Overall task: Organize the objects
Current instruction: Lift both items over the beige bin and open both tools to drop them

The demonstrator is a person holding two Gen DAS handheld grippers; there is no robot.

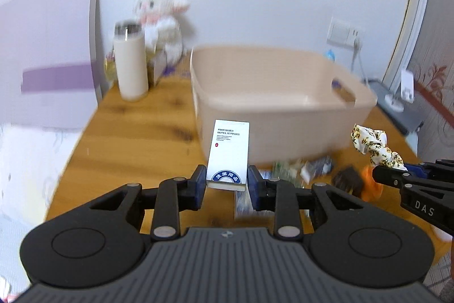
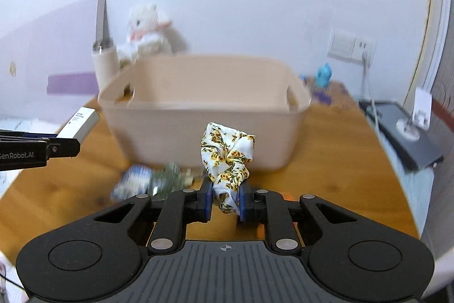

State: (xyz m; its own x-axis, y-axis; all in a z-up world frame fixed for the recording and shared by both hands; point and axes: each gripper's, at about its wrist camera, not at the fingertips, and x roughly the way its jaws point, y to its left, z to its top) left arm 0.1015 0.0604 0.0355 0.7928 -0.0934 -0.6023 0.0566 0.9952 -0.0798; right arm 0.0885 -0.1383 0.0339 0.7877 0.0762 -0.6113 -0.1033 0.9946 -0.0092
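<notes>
Bin (image 1: 272, 115) position governs the next move — the beige tub sits on the wooden counter (image 1: 142, 138) at 12 o'clock from both grippers, mouth up, its interior looking bare as far as visible.

Left gripper (image 1: 227, 181): clenched on a white hotel-supplies box (image 1: 229, 152), pinched at its lower end. Box long axis runs up and away toward 12 o'clock, top end overlapping the bin's near wall in the left wrist view; it appears lifted off the counter.

Right gripper (image 2: 225, 202): clenched on a floral scrunchie (image 2: 227, 158), the fabric bunched up above the pads, hanging in front of the bin's near wall. In the left wrist view the same gripper enters from 3 o'clock.

Judgement: neither arm is clearly nearer; both loads sit short of the rim, so each needs to travel forward and over the near wall before release. The left box, stiff and tall, could clip the rim if carried low.

Remaining clutter — blurred small packets (image 2: 147, 181) and a dark block (image 1: 349, 179) with something orange beside it — lies on the counter just before the bin, at 6 o'clock from it.
</notes>
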